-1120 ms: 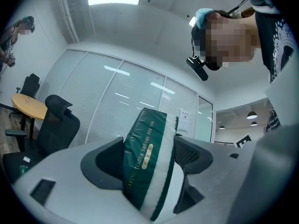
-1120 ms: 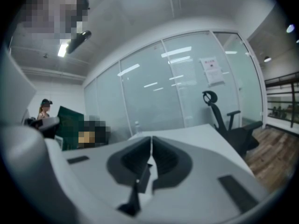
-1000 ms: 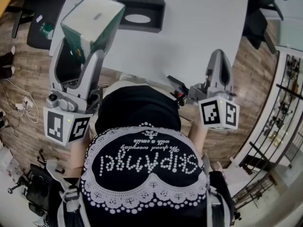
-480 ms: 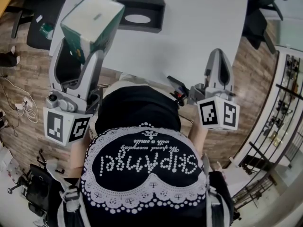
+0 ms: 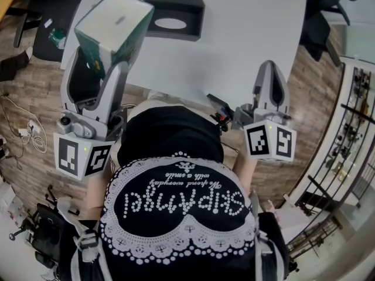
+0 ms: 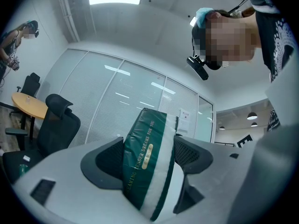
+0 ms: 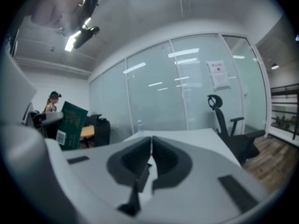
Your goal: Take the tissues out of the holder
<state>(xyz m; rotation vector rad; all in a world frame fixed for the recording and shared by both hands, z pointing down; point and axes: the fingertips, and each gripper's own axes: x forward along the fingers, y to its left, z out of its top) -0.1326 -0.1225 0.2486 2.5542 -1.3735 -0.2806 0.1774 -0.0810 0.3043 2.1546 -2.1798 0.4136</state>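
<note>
A green and white tissue pack (image 5: 111, 27) is held up in the air by my left gripper (image 5: 102, 63), whose jaws are shut on its sides. In the left gripper view the tissue pack (image 6: 147, 164) stands upright between the two dark pads. The black holder (image 5: 174, 16), with an oval opening on top, lies on the white table (image 5: 234, 34) at the far left, apart from the pack. My right gripper (image 5: 270, 78) hovers at the table's near edge, shut with nothing in it; in the right gripper view the right gripper (image 7: 151, 154) has its pads touching.
Black office chairs (image 5: 319, 25) stand off the table's right side and another chair (image 6: 56, 122) at the left. A round wooden table (image 6: 30, 105) and a person (image 6: 11, 45) are in the background. Glass walls (image 7: 187, 87) enclose the room.
The right gripper has shifted slightly forward at the table edge. The left gripper and the tissue pack have stayed put.
</note>
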